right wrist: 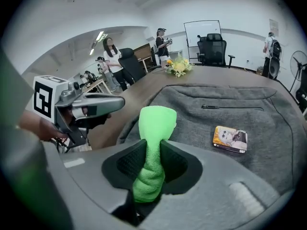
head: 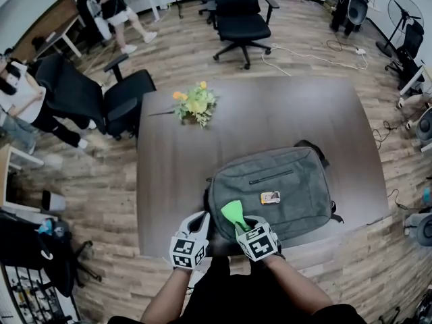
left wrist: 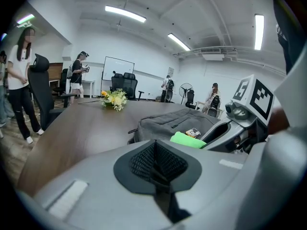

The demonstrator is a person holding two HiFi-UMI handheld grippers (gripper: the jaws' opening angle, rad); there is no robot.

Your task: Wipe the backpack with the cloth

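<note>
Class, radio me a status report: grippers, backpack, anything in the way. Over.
Left gripper shut, empty. Right gripper shut on cloth, over backpack near corner. Card lying on backpack, in wiping path.

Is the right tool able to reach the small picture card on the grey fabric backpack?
Probably yes: the right tool, shut on the green cloth, hangs at the edge of the grey fabric backpack; only bare fabric lies before the small picture card.

Both forearms [head: 169, 294] reach forward from the near side, close together. The left gripper [head: 201, 218] has its jaws pressed together, empty. The right gripper [head: 240, 227] clamps a green cloth [head: 233, 212].
</note>
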